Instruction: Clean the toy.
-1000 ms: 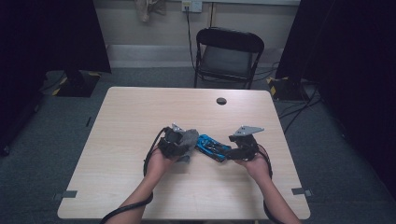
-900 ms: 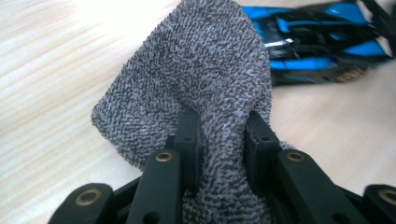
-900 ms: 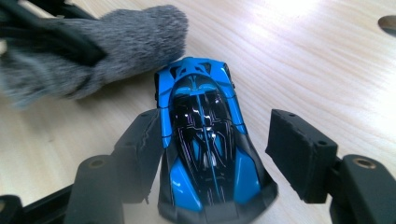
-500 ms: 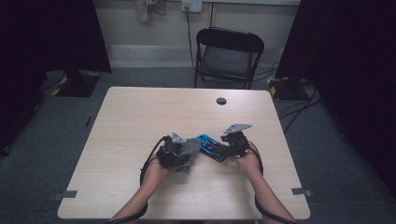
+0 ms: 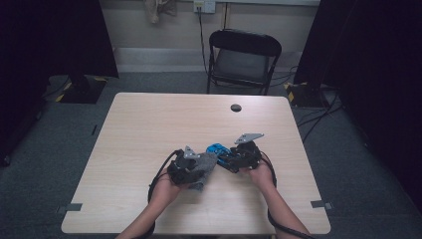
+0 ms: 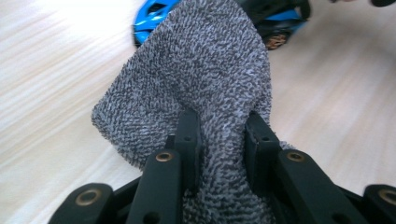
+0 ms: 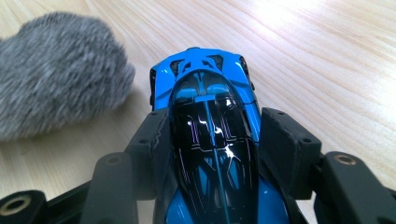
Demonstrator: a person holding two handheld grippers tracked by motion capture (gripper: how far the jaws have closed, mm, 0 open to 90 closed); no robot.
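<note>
Wiping hard with the grey cloth (image 6: 205, 74) clamped in your left gripper (image 6: 219, 135) could shove the blue toy car (image 7: 210, 135) out of your right gripper (image 7: 212, 154), whose jaws have just been closing onto its sides.

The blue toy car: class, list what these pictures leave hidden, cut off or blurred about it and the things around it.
- Blue toy car: its near end is cut off by the bottom edge in the right gripper view; the right hand-held gripper covers its sides.
- Grey cloth: in the left gripper view it hides most of the car behind it.
- Small dark object: too small to identify in the high view.
</note>
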